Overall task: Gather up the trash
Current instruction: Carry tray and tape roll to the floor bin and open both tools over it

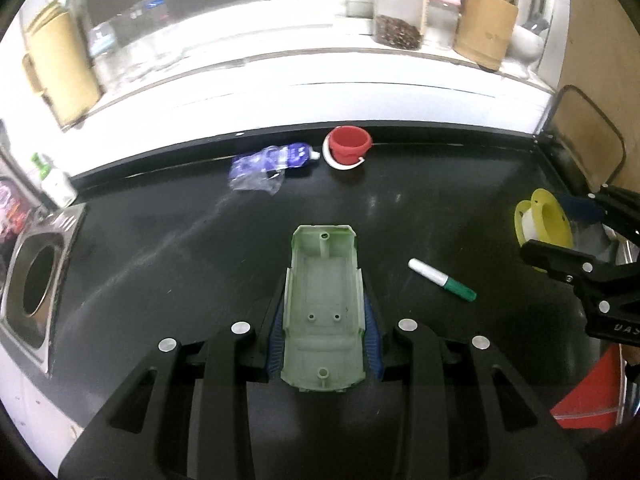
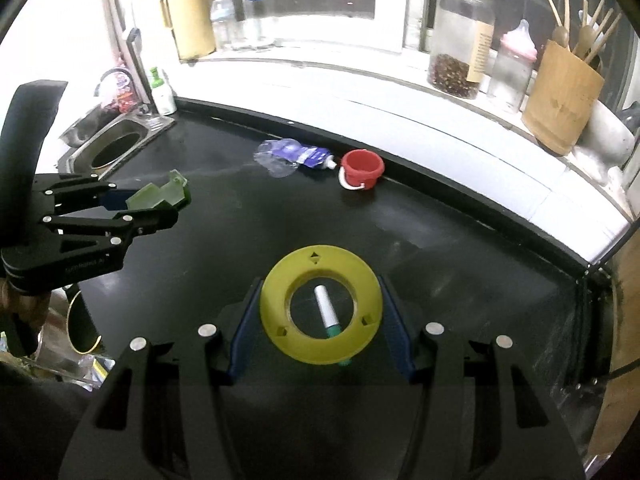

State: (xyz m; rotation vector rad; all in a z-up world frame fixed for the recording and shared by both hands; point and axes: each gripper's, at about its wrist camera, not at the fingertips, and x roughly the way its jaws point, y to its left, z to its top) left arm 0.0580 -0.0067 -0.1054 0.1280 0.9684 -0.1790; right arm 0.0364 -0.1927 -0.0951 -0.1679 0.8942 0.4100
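My left gripper (image 1: pixel 324 296) is shut on a pale green plastic shell (image 1: pixel 322 320), hollow side towards the camera, held above the black counter (image 1: pixel 200 272). My right gripper (image 2: pixel 320 286) is shut on a yellow spool (image 2: pixel 304 344), gripped by its edges. The right wrist view shows the left gripper (image 2: pixel 162 206) at the left with the green shell (image 2: pixel 158 196). At the right edge of the left wrist view is the right gripper (image 1: pixel 560 236) with the spool (image 1: pixel 546 220). On the counter lie a white and green marker (image 1: pixel 442 280), a crushed plastic bottle (image 1: pixel 268 166) and a red toy bucket (image 1: pixel 348 148).
A steel sink (image 1: pixel 32 280) is set into the counter at the left, a soap bottle (image 1: pixel 56 182) behind it. The white sill (image 2: pixel 360 76) carries a glass jar (image 2: pixel 460 36), a baby bottle (image 2: pixel 514 64), wooden utensil holders and clear cups. The counter's right end meets a wooden panel.
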